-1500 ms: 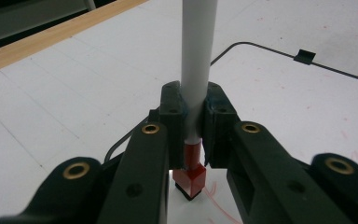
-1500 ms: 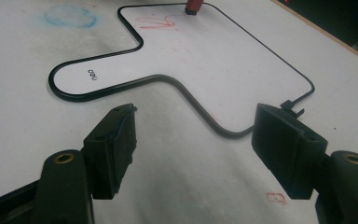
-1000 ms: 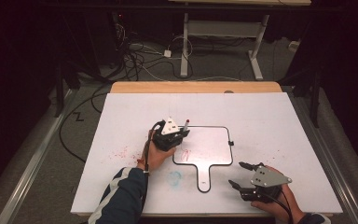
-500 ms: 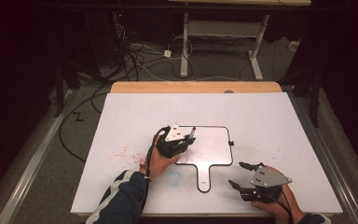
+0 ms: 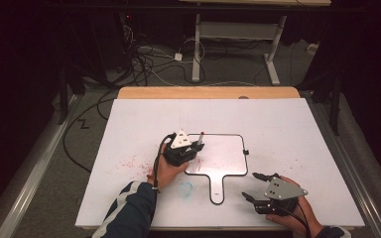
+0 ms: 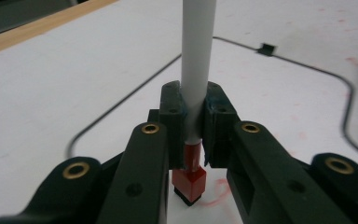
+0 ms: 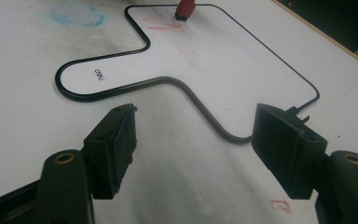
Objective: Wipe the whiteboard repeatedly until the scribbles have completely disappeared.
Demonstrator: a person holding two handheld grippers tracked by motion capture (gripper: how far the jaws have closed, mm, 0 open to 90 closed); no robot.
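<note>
A small paddle-shaped whiteboard (image 5: 225, 153) with a black rim lies mid-table, its handle pointing toward me. My left gripper (image 5: 194, 148) is over the board's left part, shut on a white marker (image 5: 200, 138). In the left gripper view the marker's barrel (image 6: 197, 56) stands upright between the jaws of the left gripper (image 6: 193, 121). Its red tip (image 6: 189, 179) touches the board beside a red stroke. My right gripper (image 5: 250, 185) rests open near the table's front right, with nothing in it. In the right gripper view the right gripper (image 7: 196, 140) faces the whiteboard (image 7: 214, 56) and a red scribble (image 7: 161, 22).
A blue smudge (image 5: 186, 187) and red specks (image 5: 129, 162) mark the white tabletop left of the handle. A wooden strip (image 5: 208, 92) runs along the far edge. Cables (image 5: 144, 64) and desk legs lie on the floor beyond.
My left gripper has made small shifts with the marker over the board's left part, first right and nearer, then back left. The right gripper has stayed still.
</note>
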